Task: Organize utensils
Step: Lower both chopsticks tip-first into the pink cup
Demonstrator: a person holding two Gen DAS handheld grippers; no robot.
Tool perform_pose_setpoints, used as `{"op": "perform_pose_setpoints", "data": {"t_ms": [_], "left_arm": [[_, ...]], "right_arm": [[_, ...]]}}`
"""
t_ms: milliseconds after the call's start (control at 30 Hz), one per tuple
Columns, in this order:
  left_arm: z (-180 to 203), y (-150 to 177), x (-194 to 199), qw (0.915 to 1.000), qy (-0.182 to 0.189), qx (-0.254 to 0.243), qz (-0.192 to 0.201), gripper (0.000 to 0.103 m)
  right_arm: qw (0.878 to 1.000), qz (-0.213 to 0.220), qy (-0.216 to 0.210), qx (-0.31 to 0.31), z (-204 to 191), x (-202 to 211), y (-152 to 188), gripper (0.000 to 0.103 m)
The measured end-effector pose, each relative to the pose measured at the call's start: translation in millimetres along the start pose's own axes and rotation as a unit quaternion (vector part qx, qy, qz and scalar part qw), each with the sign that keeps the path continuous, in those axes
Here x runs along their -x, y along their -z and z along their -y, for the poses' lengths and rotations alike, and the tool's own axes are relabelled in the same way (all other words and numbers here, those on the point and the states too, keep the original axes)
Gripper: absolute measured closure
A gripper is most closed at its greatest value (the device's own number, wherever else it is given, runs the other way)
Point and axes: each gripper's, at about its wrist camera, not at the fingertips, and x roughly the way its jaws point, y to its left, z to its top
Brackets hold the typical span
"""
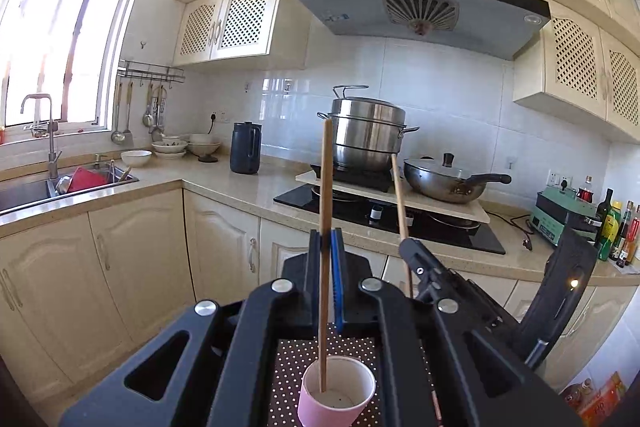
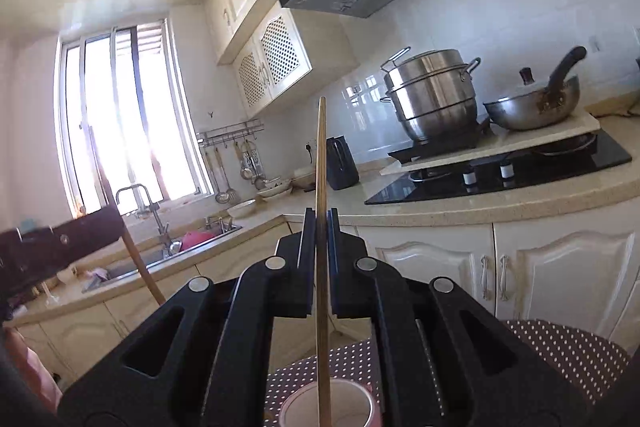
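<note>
Each gripper's jaws clamp one chopstick upright: the left gripper holds its chopstick with the tip inside the pink cup on the dotted desk. The right gripper holds its chopstick above a cup. The step looks like dropping both in; next, lower and part the jaws.

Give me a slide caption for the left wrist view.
Left hand-held gripper holds a chopstick upright, its tip inside the pink paper cup.
</note>
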Motion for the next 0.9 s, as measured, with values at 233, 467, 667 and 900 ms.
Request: {"op": "perform_pose_setpoints", "data": {"t_ms": [233, 467, 667, 900], "left_arm": [[-8.9, 13.7, -37.4, 0.9994, 0.005, 0.005, -0.035, 0.097], [-13.9, 28.0, -59.1, 0.9985, 0.008, 0.008, -0.053, 0.097], [-20.1, 36.6, -69.7, 0.9976, 0.014, 0.017, -0.066, 0.097], [-25.9, 39.7, -69.9, 0.9976, 0.020, 0.015, -0.065, 0.097]], "right_arm": [[1.000, -0.028, -0.012, -0.004, 9.3, -33.5, 14.1, 0.097], [0.999, -0.051, -0.013, 0.008, 11.9, -50.5, 29.8, 0.097], [0.997, -0.071, -0.010, 0.009, 15.3, -58.1, 38.0, 0.097], [0.996, -0.085, -0.005, 0.011, 16.5, -54.8, 41.3, 0.097]]}}
